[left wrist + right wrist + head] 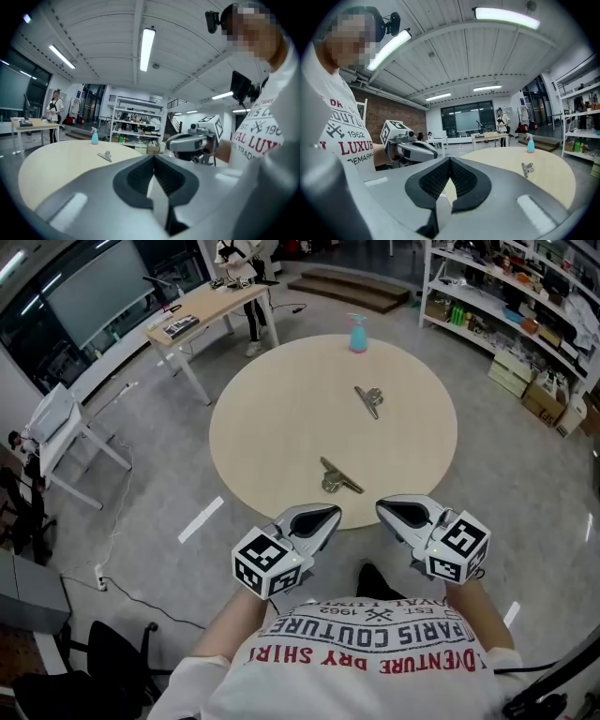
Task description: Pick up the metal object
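head view: spray bottle [357, 334] upright on round table [272, 427], beyond far metal clip [368, 399].

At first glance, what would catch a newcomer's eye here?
A round pale wooden table fills the middle, bearing one shiny metal clip near the front edge and a second clip further back. A blue spray bottle stands at its far edge. The left tool and right tool hover shut before the near edge.

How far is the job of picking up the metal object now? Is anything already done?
Nothing looks done: the near clip and the far clip both lie on the table. In hand: the left gripper and the right gripper hang at the table's near edge, jaws shut, empty. Left: open one, reach a clip, close, lift.
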The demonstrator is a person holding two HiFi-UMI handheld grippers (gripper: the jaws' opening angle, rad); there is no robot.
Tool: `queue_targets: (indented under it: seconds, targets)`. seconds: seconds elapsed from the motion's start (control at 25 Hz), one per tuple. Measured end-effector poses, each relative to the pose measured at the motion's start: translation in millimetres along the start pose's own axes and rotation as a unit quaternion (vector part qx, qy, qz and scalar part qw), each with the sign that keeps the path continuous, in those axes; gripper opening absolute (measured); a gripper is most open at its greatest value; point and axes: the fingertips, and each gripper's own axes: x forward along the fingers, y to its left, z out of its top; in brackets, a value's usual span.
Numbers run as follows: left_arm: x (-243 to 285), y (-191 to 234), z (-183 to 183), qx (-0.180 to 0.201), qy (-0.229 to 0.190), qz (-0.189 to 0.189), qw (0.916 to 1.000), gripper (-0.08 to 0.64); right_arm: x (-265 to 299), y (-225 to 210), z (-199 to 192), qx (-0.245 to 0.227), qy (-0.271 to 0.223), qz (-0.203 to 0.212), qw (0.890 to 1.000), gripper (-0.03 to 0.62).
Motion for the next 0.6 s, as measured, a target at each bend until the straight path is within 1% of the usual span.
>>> queue_targets:
  seconds: [0.08, 0.16, 0.36, 0.44, 0.52, 0.6]
  targets:
    - [9.1, 19.1, 2.0, -0.007, 0.000, 0.015, 0.9999, 0.005, 14.1, -14.3, -1.9, 0.006, 0.005, 0.015, 1.000, 0.002]
    - [21.4, 32.0, 2.7, -0.013, 0.005, 0.021, 0.9997, 0.005, 24.7, -30.1, -4.4, 0.014, 0.012, 0.028, 0.999, 0.002]
    - [47.3, 66.1, 3.9, 0.010, 0.026, 0.037, 0.9989, 0.014, 46.2, -68.8, -8.2, 0.036, 0.017, 0.040, 0.998, 0.002]
    - [54.2, 76.8, -1.1, 0.006, 0.035, 0.035, 0.9988, 0.049, 53.6, -80.4, -12.0, 0.042, 0.022, 0.041, 0.998, 0.002]
    - [62.1, 86.9, -12.5, 0.005, 0.055, 0.033, 0.9979, 0.075, 58.8, -90.7, -14.5, 0.046, 0.026, 0.043, 0.998, 0.002]
    - [72.8, 99.7, -27.6, 0.012, 0.079, 0.036, 0.9962, 0.126, 61.7, -100.6, -17.8, 0.050, 0.030, 0.045, 0.997, 0.002]
